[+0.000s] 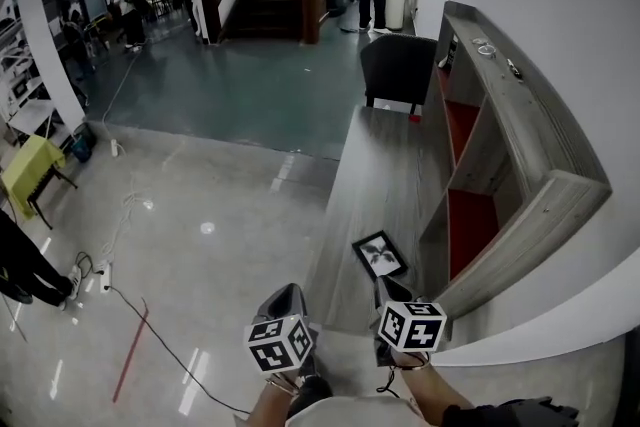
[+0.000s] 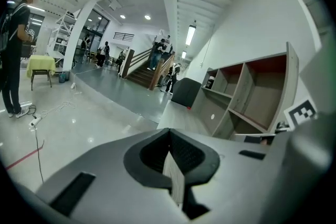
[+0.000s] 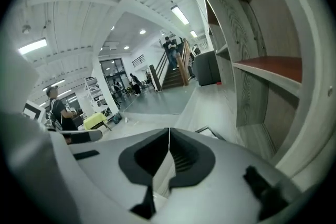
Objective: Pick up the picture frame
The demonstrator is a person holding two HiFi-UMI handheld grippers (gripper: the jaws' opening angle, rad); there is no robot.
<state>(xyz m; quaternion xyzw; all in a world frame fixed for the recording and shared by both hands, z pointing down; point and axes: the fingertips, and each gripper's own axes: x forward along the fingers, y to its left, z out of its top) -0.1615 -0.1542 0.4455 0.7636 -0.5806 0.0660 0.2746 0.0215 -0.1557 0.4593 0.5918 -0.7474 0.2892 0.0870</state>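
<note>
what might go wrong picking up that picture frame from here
The picture frame lies flat on the bench, so it may get pushed along rather than caught by an edge. Both the left gripper and right gripper are shut; they must open first. The shelf unit close beside could block the right one.

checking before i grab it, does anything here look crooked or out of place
The picture frame lies flat, face up, on the grey counter, turned at an angle to the counter's edges rather than square with them. Nothing looks spilled or damaged.
</note>
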